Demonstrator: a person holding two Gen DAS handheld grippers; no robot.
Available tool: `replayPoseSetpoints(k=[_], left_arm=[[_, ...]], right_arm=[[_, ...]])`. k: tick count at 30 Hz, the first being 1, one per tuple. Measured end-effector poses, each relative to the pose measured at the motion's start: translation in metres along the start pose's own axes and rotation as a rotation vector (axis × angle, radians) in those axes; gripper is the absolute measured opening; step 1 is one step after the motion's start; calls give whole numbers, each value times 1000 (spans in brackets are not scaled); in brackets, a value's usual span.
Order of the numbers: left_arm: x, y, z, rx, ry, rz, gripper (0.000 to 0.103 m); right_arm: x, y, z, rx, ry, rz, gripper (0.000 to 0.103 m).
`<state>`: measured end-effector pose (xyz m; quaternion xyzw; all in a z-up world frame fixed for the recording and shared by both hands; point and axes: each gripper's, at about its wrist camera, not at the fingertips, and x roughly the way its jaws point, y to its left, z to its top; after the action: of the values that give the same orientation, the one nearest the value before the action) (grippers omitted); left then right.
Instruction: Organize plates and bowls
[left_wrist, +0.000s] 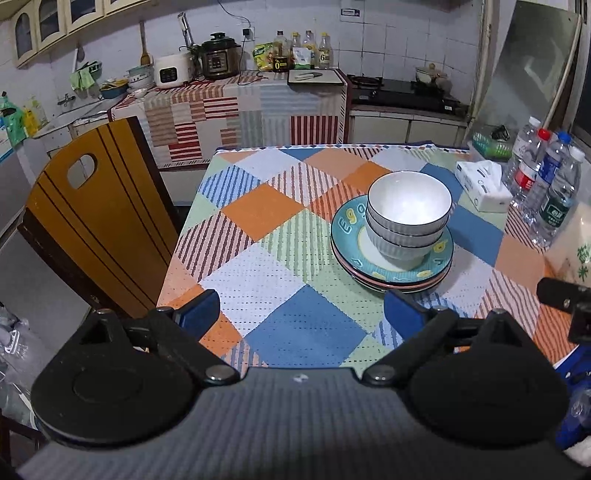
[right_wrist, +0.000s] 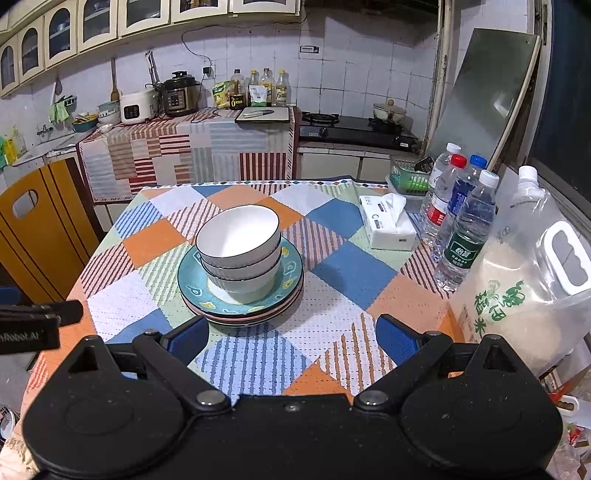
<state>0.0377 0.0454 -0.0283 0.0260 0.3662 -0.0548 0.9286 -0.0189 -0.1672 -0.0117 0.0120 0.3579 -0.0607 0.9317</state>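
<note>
White bowls (left_wrist: 409, 218) nested on stacked plates (left_wrist: 391, 273), left tool (left_wrist: 301, 314) and right tool (right_wrist: 291, 338) both spread wide, empty

I'm seeing the table (right_wrist: 258, 354) wearing a checked cloth, carrying stacked plates (right_wrist: 240, 308) at centre, a tissue box (right_wrist: 391, 229) at two o'clock, bottles (right_wrist: 461, 221) and a rice bag (right_wrist: 524, 291) sitting at three.
</note>
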Motion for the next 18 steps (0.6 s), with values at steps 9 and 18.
replayPoseSetpoints(k=[9,18], left_arm=[[5,0,-1,-7,26,-3,96],[4,0,-3,1,26,-12,97]], right_arm=[[2,2,-1,-10,7,-3,99],[3,3,-2,-11,9,-10,99]])
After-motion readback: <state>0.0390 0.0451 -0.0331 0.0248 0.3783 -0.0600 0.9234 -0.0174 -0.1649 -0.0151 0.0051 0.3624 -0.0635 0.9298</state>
